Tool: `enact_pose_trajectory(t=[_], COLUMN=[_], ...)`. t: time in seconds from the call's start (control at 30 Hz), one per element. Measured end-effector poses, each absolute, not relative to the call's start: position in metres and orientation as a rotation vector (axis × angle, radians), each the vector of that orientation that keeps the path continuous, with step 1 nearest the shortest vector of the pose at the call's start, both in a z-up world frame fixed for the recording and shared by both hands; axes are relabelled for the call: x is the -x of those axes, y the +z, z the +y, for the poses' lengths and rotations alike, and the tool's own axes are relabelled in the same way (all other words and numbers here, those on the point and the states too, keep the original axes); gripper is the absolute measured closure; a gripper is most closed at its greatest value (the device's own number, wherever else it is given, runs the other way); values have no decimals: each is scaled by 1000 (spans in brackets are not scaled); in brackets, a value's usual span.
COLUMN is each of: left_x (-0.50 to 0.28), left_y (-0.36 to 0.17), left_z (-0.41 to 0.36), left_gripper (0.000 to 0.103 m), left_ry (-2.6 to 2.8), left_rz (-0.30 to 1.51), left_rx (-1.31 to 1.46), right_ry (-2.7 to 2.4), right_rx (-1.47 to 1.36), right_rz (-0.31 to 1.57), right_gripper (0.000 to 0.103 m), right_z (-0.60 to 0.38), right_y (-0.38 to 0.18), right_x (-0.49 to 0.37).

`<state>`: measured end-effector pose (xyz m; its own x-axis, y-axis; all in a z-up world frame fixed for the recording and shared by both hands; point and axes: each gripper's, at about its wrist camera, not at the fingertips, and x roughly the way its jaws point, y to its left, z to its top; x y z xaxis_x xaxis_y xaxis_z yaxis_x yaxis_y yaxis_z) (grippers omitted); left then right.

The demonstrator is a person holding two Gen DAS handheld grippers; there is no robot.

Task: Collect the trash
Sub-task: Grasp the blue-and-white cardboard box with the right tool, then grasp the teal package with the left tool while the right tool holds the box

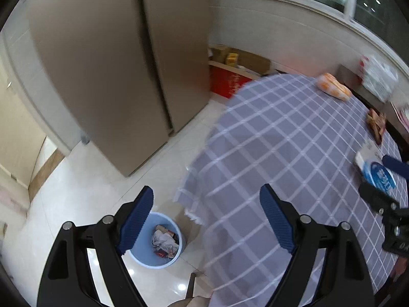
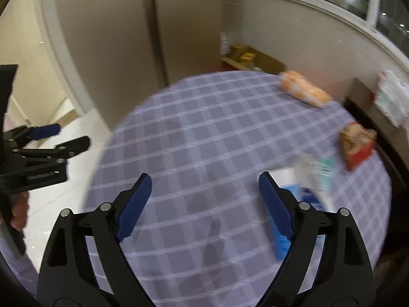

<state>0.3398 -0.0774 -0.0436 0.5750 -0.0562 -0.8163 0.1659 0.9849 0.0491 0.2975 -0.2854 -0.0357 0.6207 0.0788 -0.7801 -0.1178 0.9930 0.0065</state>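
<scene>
One fridge [image 1: 107, 76] fills the far left of my view, tall and brown, standing on the pale tiled floor [image 1: 64, 192]. Next in size is the one round desk [image 2: 230, 153] under a grey checked cloth, whose edge hangs down beside the bin.

On the desk I count four pieces of trash. An orange-and-white bag [image 2: 304, 92] lies at the far edge, well apart from the rest. A red-and-brown wrapper [image 2: 358, 145] sits at the right edge. Near it is a blurred white-and-teal packet [image 2: 319, 171], and just beside my right gripper's right finger lies a blue-and-white packet [image 2: 288, 192]; blur keeps me from telling whether those two touch.

One light blue bin [image 1: 158, 240] stands on the floor near the desk, with crumpled papers and wrappers inside.

I have two grippers. My left gripper [image 1: 207, 207] hangs above the floor and the desk's edge, over the bin, fingers spread wide with nothing between them. My right gripper [image 2: 204, 194] hovers over the desk, fingers likewise spread apart and holding nothing.
</scene>
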Motion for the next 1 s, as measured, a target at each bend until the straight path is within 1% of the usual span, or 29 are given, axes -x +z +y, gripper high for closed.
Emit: enact_pose_trajectory(t=[0.17, 0.4, 0.73, 0.83, 0.87, 0.9, 1.0], left_x=[-336, -333, -340, -343, -344, -345, -349], left_y=[-47, -60, -77, -81, -81, -81, -80], left_z=[-128, -174, -200, -207, -210, -212, -220], left_gripper=[19, 19, 19, 19, 19, 19, 19], left_ry=[-201, -245, -255, -262, -265, -269, -279], left_rz=[949, 959, 995, 1005, 1009, 1011, 1012], left_rx=[-174, -242, -250, -261, -264, -265, -264], right_ry=[33, 51, 70, 95, 95, 97, 109], right_rx=[84, 198, 244, 146, 117, 112, 30], right_rz=[907, 966, 1055, 1070, 1063, 1056, 1066], right_gripper=[11, 11, 11, 12, 29, 35, 36], right_z=[-339, -355, -358, -370, -373, -375, -386], right_y=[-41, -60, -95, -100, -98, -95, -89], right_x=[-293, -300, -326, -335, -336, -335, -334])
